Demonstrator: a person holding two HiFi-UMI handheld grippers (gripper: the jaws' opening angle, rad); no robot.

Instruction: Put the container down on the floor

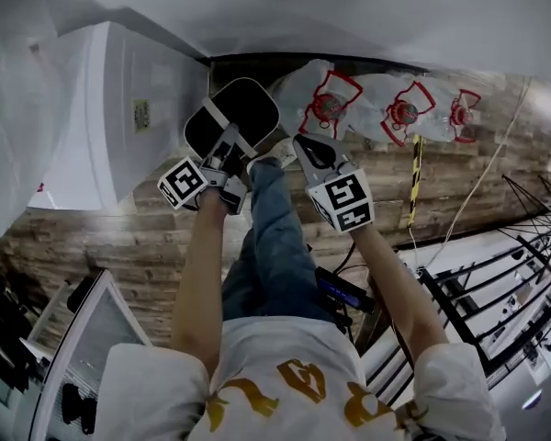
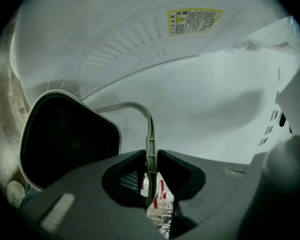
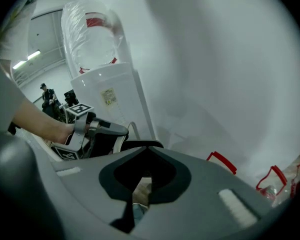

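Observation:
The container (image 1: 231,113) is a black bin with a white rim and a thin grey bail handle (image 2: 149,134). My left gripper (image 1: 222,168) is shut on that handle, and the bin hangs from it above the wooden floor (image 1: 147,246), close to the white dispenser. In the left gripper view the bin's dark mouth (image 2: 65,139) fills the lower left and the handle runs straight down between the jaws. My right gripper (image 1: 312,154) is held just right of the bin, shut with nothing in it; its jaw tips (image 3: 145,146) meet. The right gripper view also shows the left gripper (image 3: 97,131).
A white water dispenser (image 1: 119,108) stands at the left against the wall, carrying a wrapped bottle (image 3: 92,34). Several plastic-wrapped water bottles with red handles (image 1: 386,108) lie along the wall. A black wire rack (image 1: 496,292) stands at the right, and the person's jeans leg (image 1: 275,237) is below the grippers.

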